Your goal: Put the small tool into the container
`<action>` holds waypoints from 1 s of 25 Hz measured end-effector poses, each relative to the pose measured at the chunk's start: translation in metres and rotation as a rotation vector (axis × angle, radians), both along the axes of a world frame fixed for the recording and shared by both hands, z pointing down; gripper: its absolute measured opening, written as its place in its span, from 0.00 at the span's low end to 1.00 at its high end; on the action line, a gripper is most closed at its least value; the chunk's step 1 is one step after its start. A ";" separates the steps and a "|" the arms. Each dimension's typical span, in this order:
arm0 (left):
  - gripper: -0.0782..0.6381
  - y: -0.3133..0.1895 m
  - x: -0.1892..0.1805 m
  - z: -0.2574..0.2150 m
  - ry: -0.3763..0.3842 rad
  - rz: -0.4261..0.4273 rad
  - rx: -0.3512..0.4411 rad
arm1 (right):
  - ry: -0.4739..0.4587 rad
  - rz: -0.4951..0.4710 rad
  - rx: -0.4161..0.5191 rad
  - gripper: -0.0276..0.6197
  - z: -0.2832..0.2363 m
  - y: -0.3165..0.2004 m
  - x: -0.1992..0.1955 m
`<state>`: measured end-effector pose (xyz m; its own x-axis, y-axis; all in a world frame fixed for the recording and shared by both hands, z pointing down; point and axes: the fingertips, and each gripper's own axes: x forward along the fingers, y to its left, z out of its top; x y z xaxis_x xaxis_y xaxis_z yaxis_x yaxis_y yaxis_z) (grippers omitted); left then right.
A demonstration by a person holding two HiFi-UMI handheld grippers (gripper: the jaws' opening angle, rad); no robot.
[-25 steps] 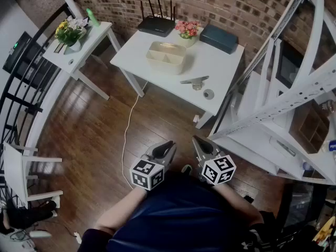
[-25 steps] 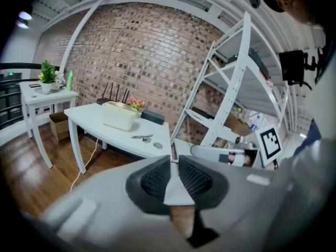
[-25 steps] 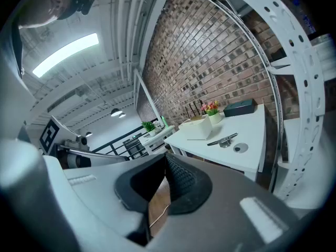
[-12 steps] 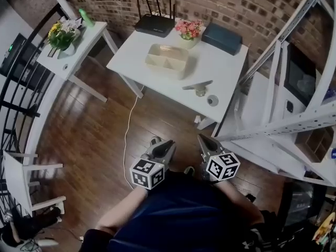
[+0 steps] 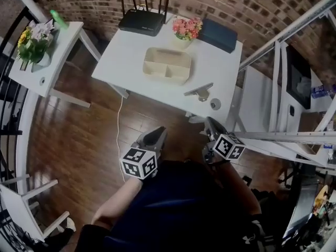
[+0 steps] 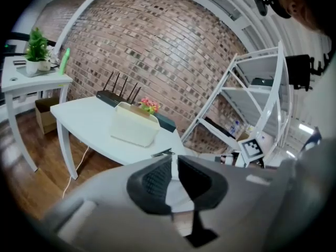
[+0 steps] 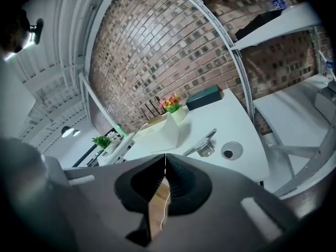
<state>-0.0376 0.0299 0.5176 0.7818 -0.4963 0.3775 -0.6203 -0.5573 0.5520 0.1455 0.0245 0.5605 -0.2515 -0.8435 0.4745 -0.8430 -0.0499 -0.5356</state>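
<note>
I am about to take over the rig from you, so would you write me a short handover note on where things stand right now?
Left gripper: jaws a slit apart, empty, over the floor short of the white table.
Right gripper: shut, empty, also short of the table, the nearer one to the tool.
Small tool: lies on the table near its front edge, untouched.
Container: beige, divided, mid-table, beyond and left of the tool; its compartments look empty.
Done: nothing yet.
Left: reach the table, grip the tool, put it into the container.
</note>
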 end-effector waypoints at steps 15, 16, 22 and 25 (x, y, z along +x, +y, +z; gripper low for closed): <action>0.15 -0.077 -0.008 -0.005 -0.052 -0.067 0.012 | -0.363 0.230 -0.178 0.15 0.081 -0.072 0.056; 0.15 -0.081 -0.007 -0.007 -0.065 -0.081 0.022 | -0.384 0.232 -0.188 0.16 0.088 -0.074 0.058; 0.15 -0.084 0.014 -0.007 -0.106 -0.100 0.020 | -0.482 0.265 -0.262 0.27 0.125 -0.088 0.073; 0.15 -0.085 0.013 -0.005 -0.120 -0.127 0.019 | -0.486 0.257 -0.283 0.27 0.135 -0.093 0.075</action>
<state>-0.0248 -0.0550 0.5123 0.6622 -0.5964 0.4537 -0.7472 -0.4795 0.4602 0.2210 -0.0680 0.6955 -0.3007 -0.7640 0.5709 -0.4482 -0.4152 -0.7917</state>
